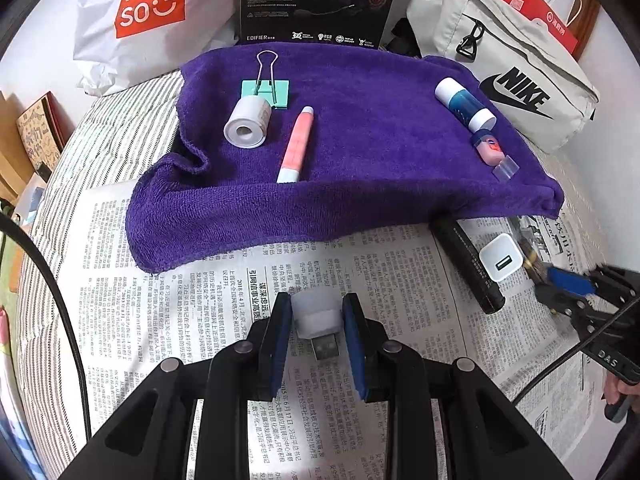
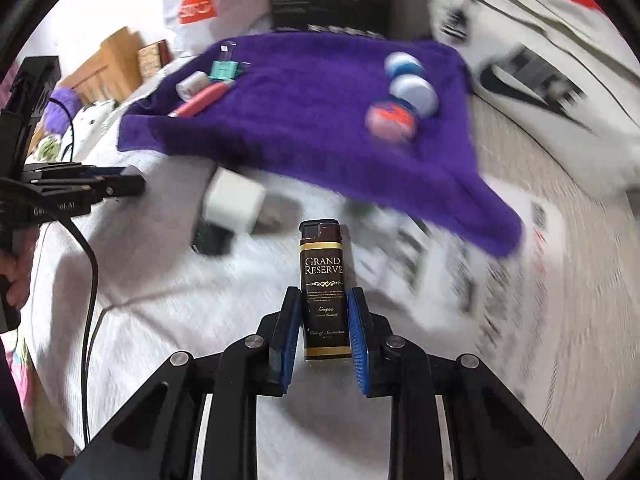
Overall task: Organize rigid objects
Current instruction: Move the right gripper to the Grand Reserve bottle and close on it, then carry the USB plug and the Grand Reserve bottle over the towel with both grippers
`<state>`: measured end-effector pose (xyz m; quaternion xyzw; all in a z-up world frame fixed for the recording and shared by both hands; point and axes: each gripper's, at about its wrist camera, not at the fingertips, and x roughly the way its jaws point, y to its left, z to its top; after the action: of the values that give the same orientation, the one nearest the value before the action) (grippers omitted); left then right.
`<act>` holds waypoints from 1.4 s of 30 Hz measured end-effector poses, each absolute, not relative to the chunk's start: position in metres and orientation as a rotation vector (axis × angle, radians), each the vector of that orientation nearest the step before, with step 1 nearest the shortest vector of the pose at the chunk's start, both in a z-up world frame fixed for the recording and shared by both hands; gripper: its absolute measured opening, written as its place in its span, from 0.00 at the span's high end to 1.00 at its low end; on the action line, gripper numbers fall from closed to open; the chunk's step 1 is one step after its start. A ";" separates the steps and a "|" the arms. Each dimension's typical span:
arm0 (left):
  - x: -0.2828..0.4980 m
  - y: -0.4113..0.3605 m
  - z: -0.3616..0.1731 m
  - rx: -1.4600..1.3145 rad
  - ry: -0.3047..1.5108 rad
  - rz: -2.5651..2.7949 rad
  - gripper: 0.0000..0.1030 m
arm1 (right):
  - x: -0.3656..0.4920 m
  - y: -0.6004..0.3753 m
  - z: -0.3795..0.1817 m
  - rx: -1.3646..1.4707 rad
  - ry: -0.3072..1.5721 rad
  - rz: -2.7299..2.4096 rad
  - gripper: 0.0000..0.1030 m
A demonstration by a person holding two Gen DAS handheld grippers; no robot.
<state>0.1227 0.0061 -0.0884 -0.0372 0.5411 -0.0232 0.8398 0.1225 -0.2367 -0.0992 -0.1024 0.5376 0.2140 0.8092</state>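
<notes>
Gripping a small white USB plug (image 1: 318, 317) between their blue pads, the left tongs (image 1: 316, 312) hung above the newspaper (image 1: 208, 280), closed on the plug's pale body with its metal connector pointing back toward the camera; the right tongs (image 2: 323, 312) were clamped on a dark brown lighter (image 2: 322, 280) marked "Grand Reserve", which stood upright between the pads, its cap end pointing away; the right view was blurred beyond the lighter.

Ahead of both lay a purple towel (image 1: 360, 152), draped over the far edge of the newspaper; on its left part a teal binder clip (image 1: 266, 90) lay touching a white tape roll (image 1: 248, 122), with a pink pen (image 1: 295, 146) just beside the roll; on its right part lay a blue and white tube (image 1: 464, 105), and near it a small pink bottle (image 1: 488, 150) with a clear cap (image 1: 506, 169) at its end.

On the newspaper to the right, a white charger cube (image 1: 500, 258) rested against a long black stick (image 1: 466, 264), just below the towel's edge; behind the towel stood a white shopping bag (image 1: 136, 20), a black box (image 1: 316, 0) and a grey waist bag (image 1: 508, 60).
</notes>
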 end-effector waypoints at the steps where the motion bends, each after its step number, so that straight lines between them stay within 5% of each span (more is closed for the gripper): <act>1: 0.123 0.006 -0.089 -0.078 1.144 -0.049 0.75 | 0.120 -0.241 -0.098 -0.217 1.155 0.453 0.77; 42: 0.111 0.012 -0.070 -0.115 1.124 -0.067 0.77 | 0.119 -0.259 -0.087 -0.106 1.169 0.482 0.77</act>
<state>0.1114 0.0123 -0.0696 -0.0544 0.5323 -0.0316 0.8442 0.1186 -0.2594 -0.0867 -0.0497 0.5460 0.2250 0.8055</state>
